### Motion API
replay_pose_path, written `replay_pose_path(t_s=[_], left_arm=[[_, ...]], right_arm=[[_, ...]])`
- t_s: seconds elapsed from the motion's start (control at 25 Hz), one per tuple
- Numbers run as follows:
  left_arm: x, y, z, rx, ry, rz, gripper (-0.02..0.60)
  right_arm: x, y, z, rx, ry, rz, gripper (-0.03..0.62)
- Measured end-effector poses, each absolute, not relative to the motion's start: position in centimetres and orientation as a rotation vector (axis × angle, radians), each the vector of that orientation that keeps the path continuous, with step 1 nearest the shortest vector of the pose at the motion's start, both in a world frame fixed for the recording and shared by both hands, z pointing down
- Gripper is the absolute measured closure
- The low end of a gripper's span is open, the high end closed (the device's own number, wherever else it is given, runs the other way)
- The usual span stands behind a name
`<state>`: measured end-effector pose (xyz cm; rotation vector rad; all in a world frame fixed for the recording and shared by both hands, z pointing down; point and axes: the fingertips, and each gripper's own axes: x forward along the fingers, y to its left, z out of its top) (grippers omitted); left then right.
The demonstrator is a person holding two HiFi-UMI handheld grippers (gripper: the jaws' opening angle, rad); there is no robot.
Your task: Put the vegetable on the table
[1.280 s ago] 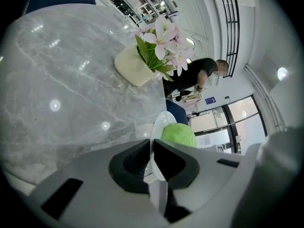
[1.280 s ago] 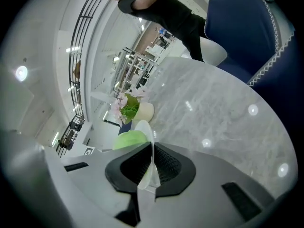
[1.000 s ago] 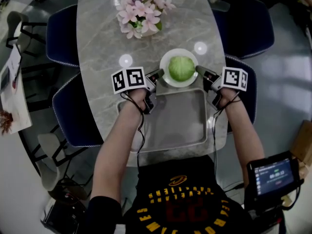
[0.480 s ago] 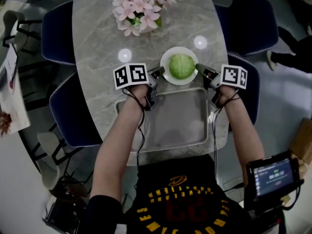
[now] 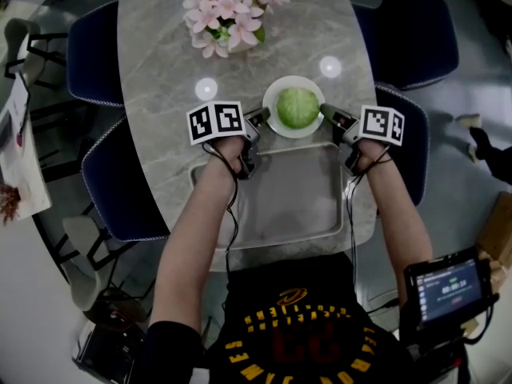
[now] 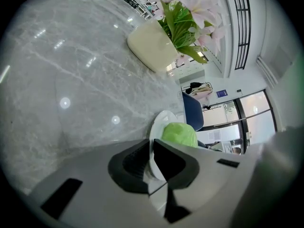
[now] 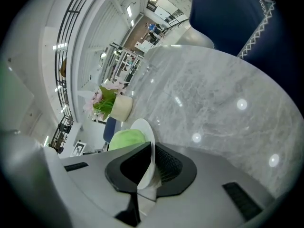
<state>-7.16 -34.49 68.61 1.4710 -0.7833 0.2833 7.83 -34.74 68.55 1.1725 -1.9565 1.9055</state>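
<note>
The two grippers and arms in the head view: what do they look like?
The left gripper and the right gripper each have a light grey body, black ribbed pads and a white cube with black square markers. A thin black cable runs along each forearm. The shirt is black with yellow lettering.

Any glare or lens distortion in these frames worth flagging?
Head view: dim, two round light reflections on the marble table. Left gripper view: strong fisheye, dark corners, bright windows behind the cabbage. Right gripper view: same fisheye, three glare spots on the table, plate sharp.
</note>
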Motion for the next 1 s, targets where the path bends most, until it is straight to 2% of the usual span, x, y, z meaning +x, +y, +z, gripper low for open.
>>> replay_pose_path(t_s=[0.24,0.52,1.0], left_arm=[[-7.2,-34.6,68.8,1.482,-0.776,0.283,0.558],[-7.8,-34.8,69.3,1.506,-0.818,0.314,0.549],[-10.9,-35.8,70.4,1.56,-0.945,0.362,0.526]], right_arm=[[7.5,-35.0,68.7,1.154,-2.014,1.847,0.569],[7.1,-35.2,69.2,1.13,-2.056,1.6,0.566],[9.3,-35.0,70.0,1.263,-2.029,1.549,0.568]])
